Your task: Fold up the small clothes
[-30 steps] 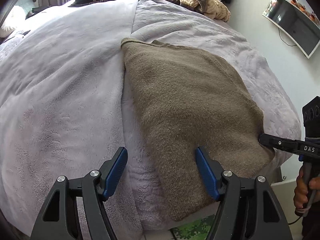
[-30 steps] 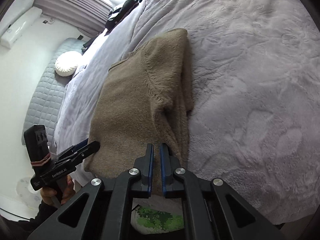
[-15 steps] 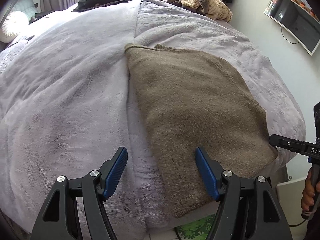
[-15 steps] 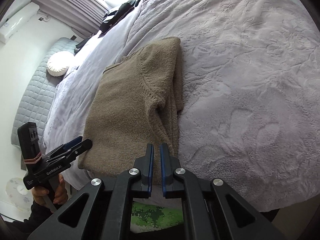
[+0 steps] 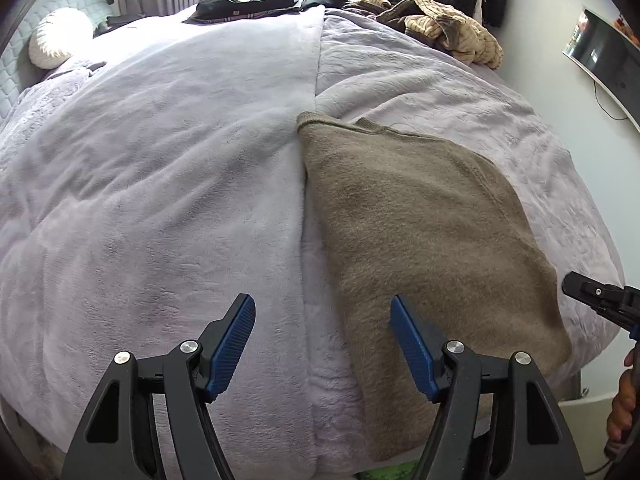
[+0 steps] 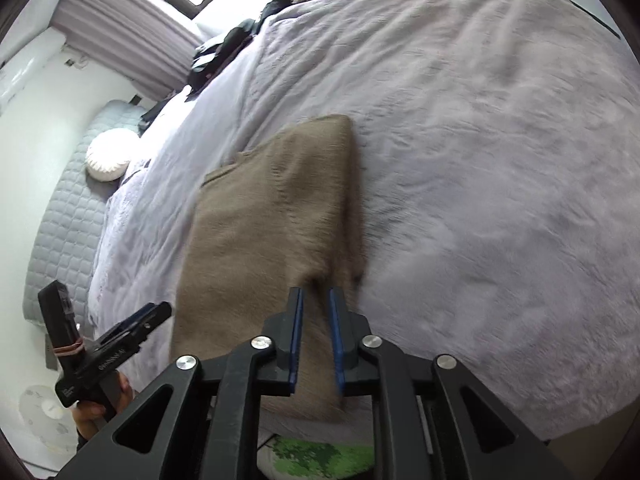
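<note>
Letting go, the right gripper (image 6: pixel 316 312) is parting its jaws a narrow way after being pinched shut a second ago; no cloth shows between them, so the brown sweater's (image 5: pixel 420 240) side fold looks laid. The sweater is lying folded lengthwise near the bed's (image 5: pixel 160 200) foot edge. The right gripper is tilting downward just above the sweater's near right corner. The left gripper (image 5: pixel 322 340) is hovering wide open and empty over its near left edge.

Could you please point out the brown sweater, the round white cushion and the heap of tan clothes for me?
brown sweater (image 5: pixel 424 240): left wrist view, middle of its folded body.
round white cushion (image 5: pixel 56 38): left wrist view, its face.
heap of tan clothes (image 5: pixel 452 28): left wrist view, ribbed top.
</note>
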The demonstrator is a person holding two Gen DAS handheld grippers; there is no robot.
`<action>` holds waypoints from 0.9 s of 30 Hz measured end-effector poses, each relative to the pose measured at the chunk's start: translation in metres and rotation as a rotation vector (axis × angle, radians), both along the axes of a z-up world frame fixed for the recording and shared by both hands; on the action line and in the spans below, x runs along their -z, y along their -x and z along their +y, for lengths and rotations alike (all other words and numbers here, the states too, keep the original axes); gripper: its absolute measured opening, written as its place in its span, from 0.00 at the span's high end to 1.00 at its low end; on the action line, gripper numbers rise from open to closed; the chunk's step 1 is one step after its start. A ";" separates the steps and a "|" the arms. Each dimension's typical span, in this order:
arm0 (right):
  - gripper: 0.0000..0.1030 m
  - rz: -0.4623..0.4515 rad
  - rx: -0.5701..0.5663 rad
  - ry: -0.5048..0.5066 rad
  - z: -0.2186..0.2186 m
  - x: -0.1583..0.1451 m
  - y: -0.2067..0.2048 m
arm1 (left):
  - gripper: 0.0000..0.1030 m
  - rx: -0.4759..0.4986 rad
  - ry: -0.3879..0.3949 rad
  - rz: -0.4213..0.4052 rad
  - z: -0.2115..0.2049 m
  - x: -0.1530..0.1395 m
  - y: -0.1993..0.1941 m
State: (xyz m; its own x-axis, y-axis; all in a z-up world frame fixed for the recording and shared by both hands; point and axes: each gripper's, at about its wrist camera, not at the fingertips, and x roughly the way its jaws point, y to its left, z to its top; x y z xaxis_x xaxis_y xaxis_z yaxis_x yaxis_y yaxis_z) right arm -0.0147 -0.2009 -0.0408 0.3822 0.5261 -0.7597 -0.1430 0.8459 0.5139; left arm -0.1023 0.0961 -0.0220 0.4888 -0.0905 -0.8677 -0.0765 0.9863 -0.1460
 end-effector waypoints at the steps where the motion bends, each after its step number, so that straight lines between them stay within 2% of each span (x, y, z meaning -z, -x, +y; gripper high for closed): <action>1: 0.67 -0.012 -0.011 0.025 0.007 -0.002 -0.002 | 0.31 0.003 0.001 0.003 -0.002 0.001 -0.001; 2: 0.57 -0.026 -0.018 0.053 0.013 -0.004 -0.005 | 0.31 0.006 0.000 0.004 -0.005 0.002 -0.002; 3: 0.55 -0.042 -0.020 0.093 0.019 -0.006 -0.010 | 0.31 0.009 -0.002 0.005 -0.008 0.002 -0.002; 6: 0.55 -0.032 0.007 0.128 0.024 -0.003 -0.032 | 0.31 0.022 -0.007 0.003 -0.015 0.003 -0.004; 9: 0.55 0.045 0.046 0.061 0.018 0.012 -0.062 | 0.31 0.019 -0.002 0.005 -0.016 0.002 -0.005; 10: 0.59 0.068 0.046 0.033 0.018 0.019 -0.068 | 0.31 0.015 0.000 0.008 -0.016 0.002 -0.005; 11: 0.82 0.083 0.038 0.019 0.018 0.024 -0.074 | 0.31 0.013 0.001 0.009 -0.016 0.002 -0.006; 12: 0.91 0.088 0.036 0.046 0.019 0.030 -0.078 | 0.31 0.009 0.000 0.011 -0.015 0.002 -0.007; 14: 0.90 0.076 0.042 0.106 0.019 0.039 -0.079 | 0.31 0.010 0.004 0.012 -0.015 0.002 -0.008; 17: 0.88 0.096 0.063 0.081 0.012 0.047 -0.078 | 0.31 0.015 -0.002 0.015 -0.017 0.002 -0.010; 20: 0.79 0.092 0.067 0.099 0.006 0.040 -0.072 | 0.31 0.023 -0.007 0.013 -0.017 0.001 -0.011; 27: 0.76 0.087 0.085 0.134 -0.012 0.018 -0.049 | 0.31 0.026 0.010 0.017 -0.016 0.004 -0.013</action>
